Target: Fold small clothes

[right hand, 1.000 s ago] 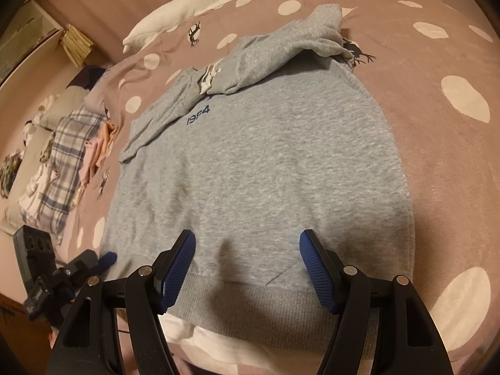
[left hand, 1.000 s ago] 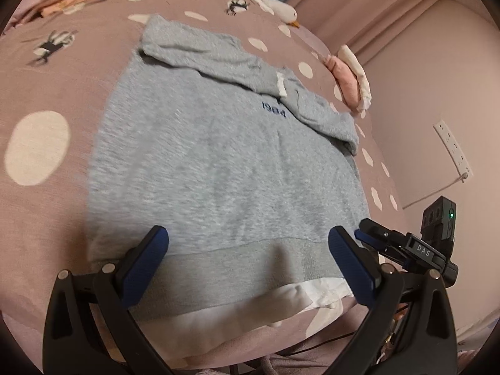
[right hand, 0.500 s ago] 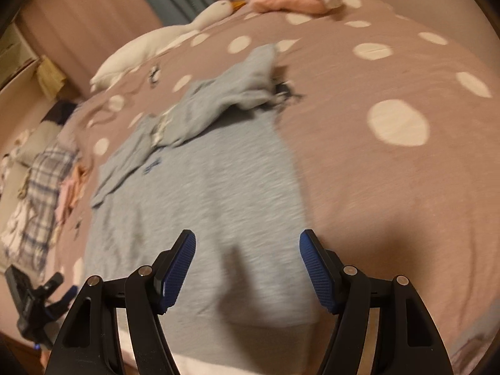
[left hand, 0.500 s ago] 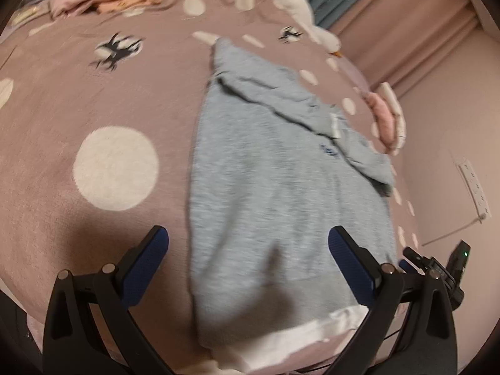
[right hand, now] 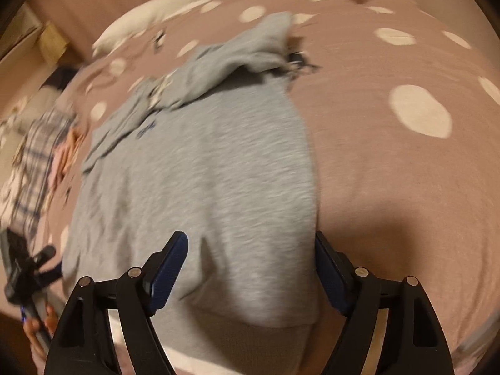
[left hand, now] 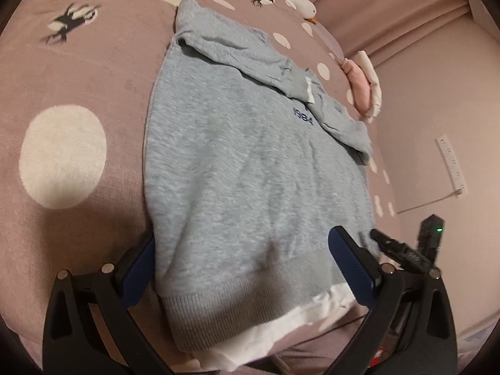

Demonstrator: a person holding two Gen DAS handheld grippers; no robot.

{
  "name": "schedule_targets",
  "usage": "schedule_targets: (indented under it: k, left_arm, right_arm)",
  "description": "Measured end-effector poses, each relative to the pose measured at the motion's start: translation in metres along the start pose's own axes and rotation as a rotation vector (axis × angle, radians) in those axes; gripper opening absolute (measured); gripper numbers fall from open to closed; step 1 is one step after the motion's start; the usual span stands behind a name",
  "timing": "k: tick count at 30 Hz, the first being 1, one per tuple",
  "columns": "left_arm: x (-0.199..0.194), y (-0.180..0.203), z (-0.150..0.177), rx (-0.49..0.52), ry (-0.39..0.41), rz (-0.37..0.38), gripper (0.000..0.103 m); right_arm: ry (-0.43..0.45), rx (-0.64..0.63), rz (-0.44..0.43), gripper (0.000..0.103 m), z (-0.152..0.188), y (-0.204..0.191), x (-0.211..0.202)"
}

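A light grey knitted sweatshirt with small dark blue lettering on the chest lay flat, front up, on a bed covered by a dusty pink blanket patterned with large cream dots. Both sleeves were folded across the upper part of the garment, and its ribbed hem, with a strip of white fabric showing beneath it, lay at the near edge of the bed. The left gripper, black with blue-padded fingers, was spread wide over the hem at the sweatshirt's left corner; its left finger sat just off the garment's side edge, over the blanket, and its right finger was over the grey cloth. The right gripper was likewise spread wide at the right corner, with one finger over the cloth and the other just beside the garment's right edge. The right wrist view was blurred, so whether either pad touched the fabric could not be told. A white goose-shaped plush toy lay at the far end of the bed, and folded pink and white clothes rested near the far edge beside a pink wall.
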State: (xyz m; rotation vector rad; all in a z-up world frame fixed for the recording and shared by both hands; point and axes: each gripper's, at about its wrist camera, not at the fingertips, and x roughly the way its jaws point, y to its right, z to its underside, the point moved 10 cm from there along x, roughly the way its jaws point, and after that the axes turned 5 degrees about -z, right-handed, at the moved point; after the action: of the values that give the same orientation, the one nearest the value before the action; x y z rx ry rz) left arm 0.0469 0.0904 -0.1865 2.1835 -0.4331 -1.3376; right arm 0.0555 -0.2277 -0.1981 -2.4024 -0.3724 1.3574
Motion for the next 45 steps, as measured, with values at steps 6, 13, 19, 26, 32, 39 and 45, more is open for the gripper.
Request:
schedule_targets:
  k: [6, 13, 19, 26, 32, 39, 45]
  left_arm:
    - [-0.009, 0.001, 0.015, -0.045, -0.044, 0.086, 0.102]
    - [-0.015, 0.006, 0.028, -0.061, -0.069, 0.121, 0.102]
    - [-0.007, 0.009, 0.020, -0.053, -0.073, 0.109, 0.102]
    - [-0.003, 0.013, 0.019, -0.054, -0.071, 0.117, 0.102]
    - [-0.005, 0.020, 0.037, -0.066, -0.116, 0.173, 0.102]
    - [-0.001, 0.019, 0.029, -0.117, -0.115, 0.208, 0.100]
    - [0.005, 0.022, 0.016, -0.127, -0.086, 0.168, 0.093]
  right_arm:
    - [-0.048, -0.017, -0.071, 0.079, 0.010, -0.006, 0.000]
    - [-0.068, 0.018, -0.144, 0.079, 0.018, 0.002, -0.013]
    - [-0.013, 0.150, -0.146, 0.079, 0.011, 0.030, -0.024]
    - [-0.086, 0.124, -0.280, 0.079, 0.026, 0.000, -0.009]
    - [-0.110, 0.180, -0.405, 0.076, 0.034, -0.008, -0.009]
    - [-0.117, 0.221, -0.449, 0.072, 0.041, -0.009, -0.011]
    - [-0.091, 0.232, -0.478, 0.069, 0.023, -0.020, 0.003]
